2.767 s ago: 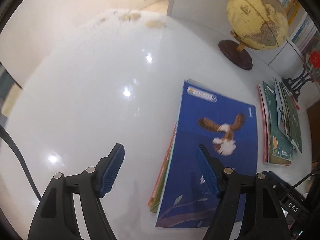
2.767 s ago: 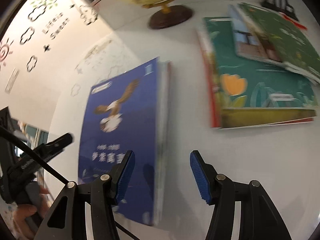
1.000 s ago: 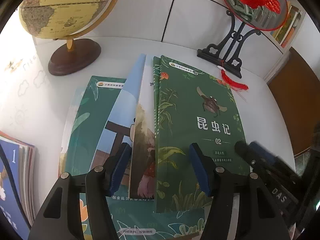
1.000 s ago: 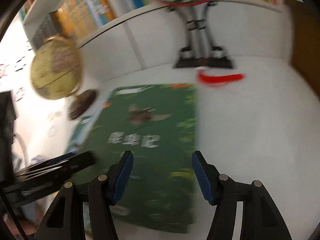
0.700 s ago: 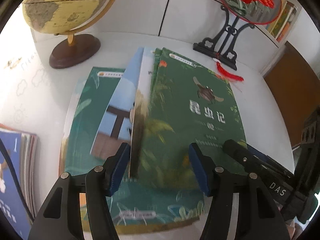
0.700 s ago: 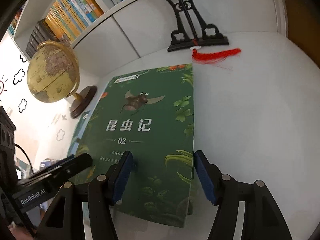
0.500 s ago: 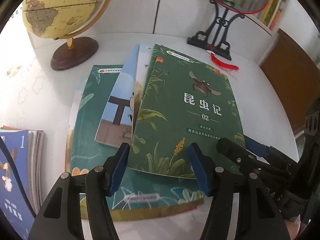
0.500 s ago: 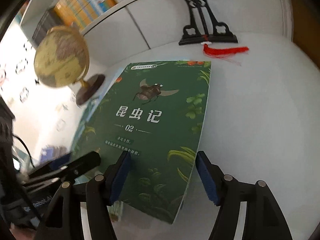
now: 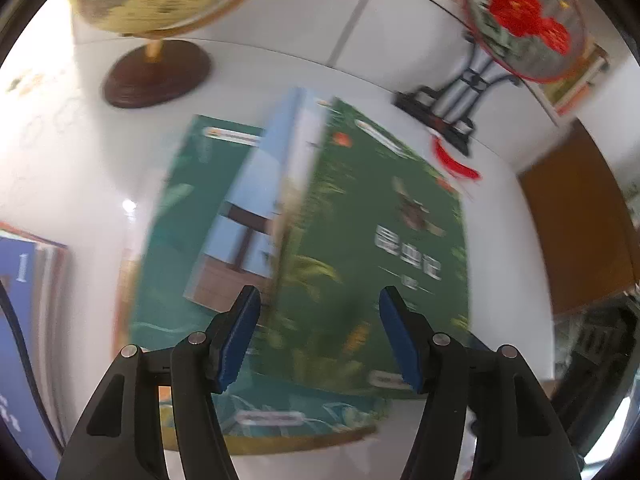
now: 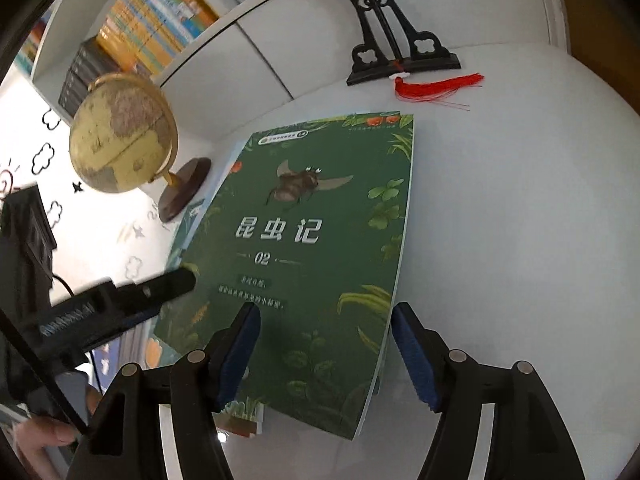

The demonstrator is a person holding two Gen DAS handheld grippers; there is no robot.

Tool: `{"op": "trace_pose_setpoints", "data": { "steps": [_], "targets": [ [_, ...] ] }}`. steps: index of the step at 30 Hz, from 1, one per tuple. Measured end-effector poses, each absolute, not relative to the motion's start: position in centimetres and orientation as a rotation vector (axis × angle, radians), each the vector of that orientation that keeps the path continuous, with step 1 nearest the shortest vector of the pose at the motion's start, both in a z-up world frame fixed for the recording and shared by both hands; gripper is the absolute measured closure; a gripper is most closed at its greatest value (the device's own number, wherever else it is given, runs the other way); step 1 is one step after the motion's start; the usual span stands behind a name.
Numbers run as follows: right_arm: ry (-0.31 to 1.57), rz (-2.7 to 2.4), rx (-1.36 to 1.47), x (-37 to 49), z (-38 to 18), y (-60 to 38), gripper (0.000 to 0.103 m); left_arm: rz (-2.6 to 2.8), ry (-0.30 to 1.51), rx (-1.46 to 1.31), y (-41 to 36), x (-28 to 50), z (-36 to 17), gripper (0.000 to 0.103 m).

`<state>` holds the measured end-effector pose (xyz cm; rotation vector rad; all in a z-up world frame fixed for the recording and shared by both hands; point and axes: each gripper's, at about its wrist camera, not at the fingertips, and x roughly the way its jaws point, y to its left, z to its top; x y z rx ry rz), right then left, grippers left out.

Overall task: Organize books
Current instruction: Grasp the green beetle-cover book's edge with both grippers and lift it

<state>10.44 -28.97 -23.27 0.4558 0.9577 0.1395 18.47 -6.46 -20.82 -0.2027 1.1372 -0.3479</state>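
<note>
Jaws just widened, nothing gripped: both grippers (image 9: 320, 336) (image 10: 326, 344) straddle the green book's (image 10: 316, 248) near edge.

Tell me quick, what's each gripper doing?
Left gripper: open, opening wider, holding nothing.
Right gripper: open over the green book, holding nothing.

White bench (image 10: 500, 208) bearing a yellowed globe (image 10: 120, 136) on a dark round wooden base (image 10: 184, 188); black ornamental stand (image 10: 400, 56) at the back edge, red tassel (image 10: 436, 86) lying beside its foot; round red-flowered panel (image 9: 524, 20) atop the stand; cloud and star drawings (image 10: 48, 160) on the wall at left.
</note>
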Motion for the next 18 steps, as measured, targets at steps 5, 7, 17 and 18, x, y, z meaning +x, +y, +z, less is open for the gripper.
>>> {"op": "trace_pose_setpoints", "data": {
  "steps": [5, 7, 17, 18],
  "targets": [
    [0.968, 0.146, 0.464, 10.2, -23.3, -29.2, 0.036, -0.296, 1.133, -0.053, -8.2, 17.3, -20.8, 0.041],
    [0.984, 0.143, 0.435, 10.2, -23.2, -28.9, 0.036, -0.26, 1.127, -0.03, -8.2, 16.5, -20.7, 0.044],
    [1.033, 0.268, 0.348, 7.7, -23.0, -28.6, 0.036, -0.316, 1.124, -0.047, -6.4, 12.9, -20.1, 0.044],
    [1.025, 0.254, 0.339, 7.4, -22.9, -28.8, 0.036, -0.272, 1.077, -0.046, -5.7, 13.0, -19.4, 0.041]
  ]
}}
